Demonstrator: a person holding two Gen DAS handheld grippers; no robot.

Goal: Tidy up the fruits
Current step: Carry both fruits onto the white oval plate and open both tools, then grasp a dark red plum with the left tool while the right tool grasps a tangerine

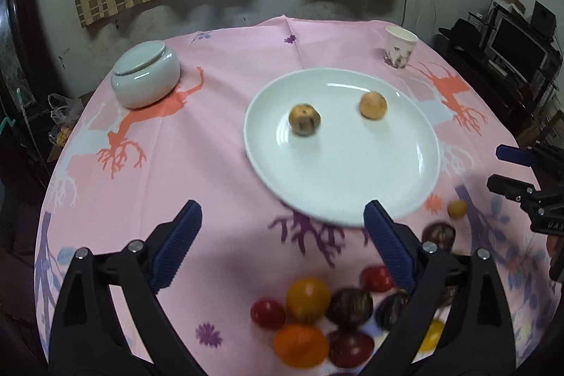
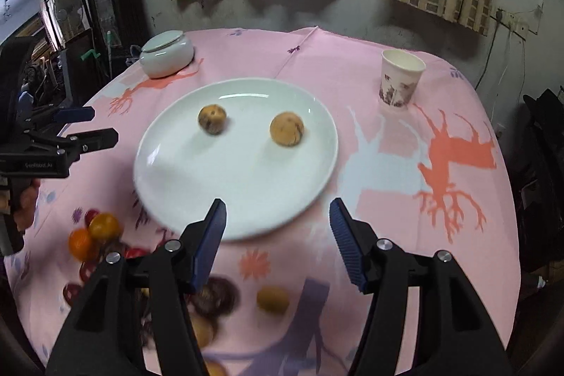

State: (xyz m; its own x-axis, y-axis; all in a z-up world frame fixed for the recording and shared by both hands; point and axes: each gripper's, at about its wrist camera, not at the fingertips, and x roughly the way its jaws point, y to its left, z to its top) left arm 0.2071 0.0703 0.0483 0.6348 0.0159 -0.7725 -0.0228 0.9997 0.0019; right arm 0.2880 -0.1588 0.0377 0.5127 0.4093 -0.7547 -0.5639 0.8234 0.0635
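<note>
On white plate [image 1: 416,171], 2 brown fruits [image 1: 305,119] apart; rest heaped near edge w/ orange one [image 1: 307,296]. Left gripper [image 1: 282,224] & right gripper [image 2: 278,217] both spread, empty. Small, round, prob. soft-skinned, rolls easy: pinch gently across middle

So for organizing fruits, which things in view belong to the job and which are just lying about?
Belong to the job:
white plate
two brown fruits on the plate
loose fruits piled on the cloth
left gripper and right gripper, both open and empty

Just lying about:
paper cup
lidded white jar
pink tablecloth
</note>
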